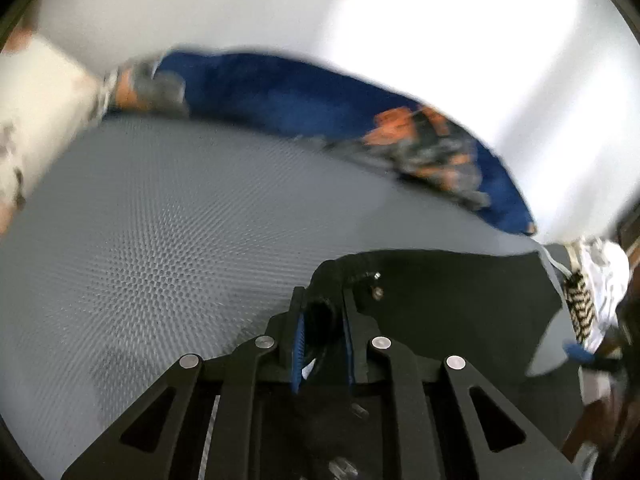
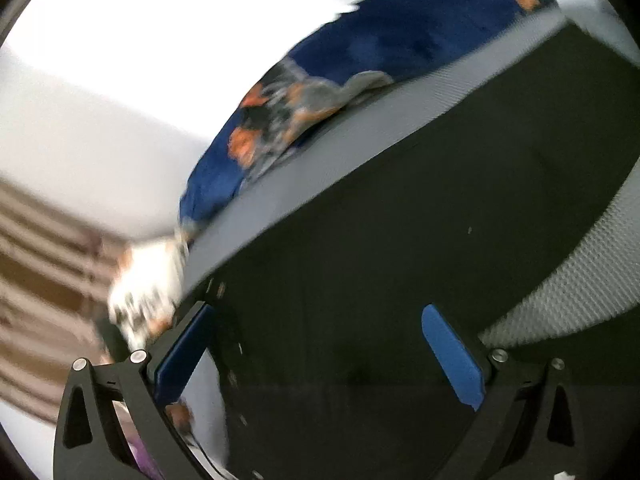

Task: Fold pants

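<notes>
Left gripper clamped on black pants; right gripper jaws wide: grab the hem squarely before lifting.

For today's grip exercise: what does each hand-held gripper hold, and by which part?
The left hand-held gripper is shut on the black fabric pants, at an edge bunched between its pads. The right hand-held gripper is open, holding nothing.

Both grippers are matte black. The left gripper has angular linkage arms with triangular cut-outs, round silver pivot pins and blue pads inside its fingers. The right gripper shows the same silver pins and long blue pads.
</notes>
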The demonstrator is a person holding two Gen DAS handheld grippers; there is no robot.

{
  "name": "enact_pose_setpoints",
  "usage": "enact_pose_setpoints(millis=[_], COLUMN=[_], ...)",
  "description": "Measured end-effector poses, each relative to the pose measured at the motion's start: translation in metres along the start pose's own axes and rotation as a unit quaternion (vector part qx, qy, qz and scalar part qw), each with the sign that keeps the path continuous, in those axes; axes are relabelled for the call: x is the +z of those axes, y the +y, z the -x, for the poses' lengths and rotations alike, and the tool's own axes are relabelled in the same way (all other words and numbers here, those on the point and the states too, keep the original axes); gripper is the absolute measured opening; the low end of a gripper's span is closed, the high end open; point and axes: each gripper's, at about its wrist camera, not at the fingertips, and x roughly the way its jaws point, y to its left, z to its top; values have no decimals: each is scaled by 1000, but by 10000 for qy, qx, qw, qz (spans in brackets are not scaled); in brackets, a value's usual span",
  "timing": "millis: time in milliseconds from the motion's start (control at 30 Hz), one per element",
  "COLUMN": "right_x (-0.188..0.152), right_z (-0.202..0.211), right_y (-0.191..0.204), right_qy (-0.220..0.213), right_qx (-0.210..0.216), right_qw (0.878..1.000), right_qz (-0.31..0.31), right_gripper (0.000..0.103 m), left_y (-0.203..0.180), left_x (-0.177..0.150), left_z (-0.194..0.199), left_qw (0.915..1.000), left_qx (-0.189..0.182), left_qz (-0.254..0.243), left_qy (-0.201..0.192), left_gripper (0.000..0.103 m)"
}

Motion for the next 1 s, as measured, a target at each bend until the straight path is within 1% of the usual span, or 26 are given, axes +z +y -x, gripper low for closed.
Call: enact_pose_setpoints(millis=[100,167,233,300,367,400,433,467,533,567,633,733,867,1000], right_x=[34,50,61,69,72,73,74,73,71,68,54,26,-29,-83], right_z=[-18,-33,-48,-62,-77,-81,-84,-85,-83,-81,-70,-42,2,23], right_y=[-15,-23,-30,-38,-42,-43,-45,-45,-47,-47,-54,-58,-57,-55], right_qy=[77,254,438,627,816,862,871,857,830,825,711,550,417,497], right_qx=[296,367,524,422,575,556,509,422,150,-17,24,11,208,303], right_qw=[9980,9951,9905,9868,9829,9823,9824,9833,9863,9874,9874,9899,9922,9916], right_qz=[-558,-880,-1190,-1432,-1547,-1566,-1573,-1551,-1416,-1347,-1412,-1307,-1156,-1155], right_gripper=[102,99,90,82,80,79,76,69,14,9,7,7,7,7], left_y=[-28,-43,-51,-54,-55,-56,-56,-57,-58,-59,-58,-54,-43,-36], left_x=[-18,-32,-46,-60,-74,-79,-86,-92,-100,-103,-105,-105,-106,-113], left_z=[35,52,66,79,87,90,94,96,99,99,99,102,107,119], left_qw=[9996,9994,9992,9985,9965,9958,9953,9943,9931,9932,9927,9927,9916,9912], left_qx=[-144,-191,-303,-398,-567,-606,-613,-660,-704,-662,-678,-570,-423,-203], left_qz=[-129,-150,2,256,552,637,718,821,938,952,997,1064,1218,1286], left_qy=[-212,-248,-270,-281,-267,-258,-236,-185,-96,-51,12,13,105,239], left_gripper=[16,16,16,16,16,16,17,17,17,17,18,18,19,20])
